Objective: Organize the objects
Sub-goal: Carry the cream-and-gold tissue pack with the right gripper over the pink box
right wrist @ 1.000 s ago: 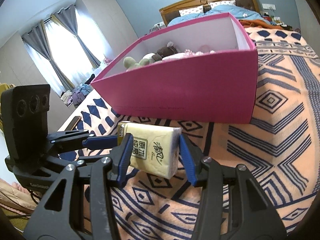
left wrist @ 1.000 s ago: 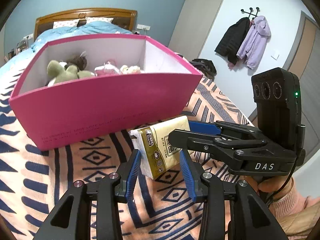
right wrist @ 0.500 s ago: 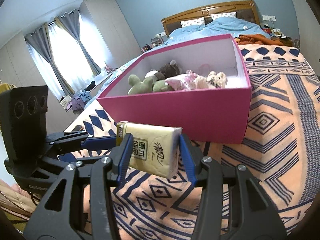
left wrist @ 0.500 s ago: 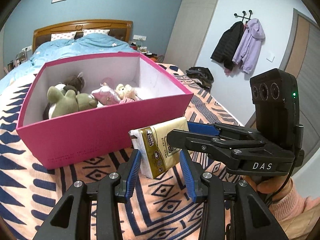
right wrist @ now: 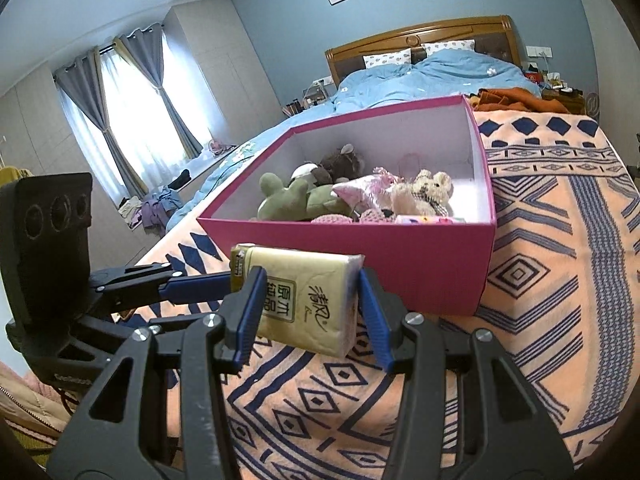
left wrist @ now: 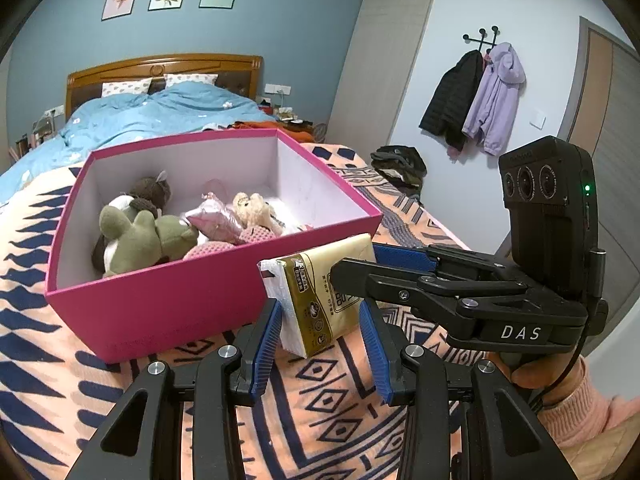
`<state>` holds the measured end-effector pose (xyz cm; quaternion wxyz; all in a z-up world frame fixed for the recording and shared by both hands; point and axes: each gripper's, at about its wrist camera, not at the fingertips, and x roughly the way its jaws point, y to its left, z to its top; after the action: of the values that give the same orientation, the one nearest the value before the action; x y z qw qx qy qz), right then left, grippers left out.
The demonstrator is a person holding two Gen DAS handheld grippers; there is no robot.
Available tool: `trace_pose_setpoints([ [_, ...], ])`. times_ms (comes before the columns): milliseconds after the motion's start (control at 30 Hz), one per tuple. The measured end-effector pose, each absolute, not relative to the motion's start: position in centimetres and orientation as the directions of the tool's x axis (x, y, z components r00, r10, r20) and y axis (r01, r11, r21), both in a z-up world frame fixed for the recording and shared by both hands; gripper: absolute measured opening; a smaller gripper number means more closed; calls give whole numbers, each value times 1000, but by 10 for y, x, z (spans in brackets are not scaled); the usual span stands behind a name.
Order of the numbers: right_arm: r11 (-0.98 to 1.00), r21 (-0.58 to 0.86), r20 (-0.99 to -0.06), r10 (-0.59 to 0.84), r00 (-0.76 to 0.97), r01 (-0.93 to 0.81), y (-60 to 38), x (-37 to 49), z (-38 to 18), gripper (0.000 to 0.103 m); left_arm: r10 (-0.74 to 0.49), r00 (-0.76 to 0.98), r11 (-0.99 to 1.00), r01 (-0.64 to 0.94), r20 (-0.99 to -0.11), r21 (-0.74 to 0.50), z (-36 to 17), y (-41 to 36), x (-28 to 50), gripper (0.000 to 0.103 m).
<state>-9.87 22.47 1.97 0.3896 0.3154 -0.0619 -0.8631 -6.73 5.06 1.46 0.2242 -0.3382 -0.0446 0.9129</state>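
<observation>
Raised since before, one tissue pack (left wrist: 320, 292) clamped by both tongs, left (left wrist: 322, 354), right (right wrist: 310, 316), beside one pink box (left wrist: 168, 304).

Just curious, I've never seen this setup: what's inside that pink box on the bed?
Inside the pink box: a green plush, a brown plush, a cream teddy bear and a pink pouch. Whatever lies beneath them is hidden.

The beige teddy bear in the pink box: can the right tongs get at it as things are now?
Probably not yet. The right tongs and the left tongs both grip the tissue pack, so they are occupied. The teddy bear lies uncovered in the open pink box.
</observation>
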Motion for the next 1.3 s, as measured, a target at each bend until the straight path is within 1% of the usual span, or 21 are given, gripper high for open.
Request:
trace_pose_setpoints([
  [400,-683,327,-473,-717,-513,653,220,-103,35,50,426,-702,-902,-380,-571,-206,29,48,-71,41],
  [1300,-685,299,-446,-716,-537,664,212,-116,52,50,413,-731,-909,-371,-544,-192,45,45,-85,41],
])
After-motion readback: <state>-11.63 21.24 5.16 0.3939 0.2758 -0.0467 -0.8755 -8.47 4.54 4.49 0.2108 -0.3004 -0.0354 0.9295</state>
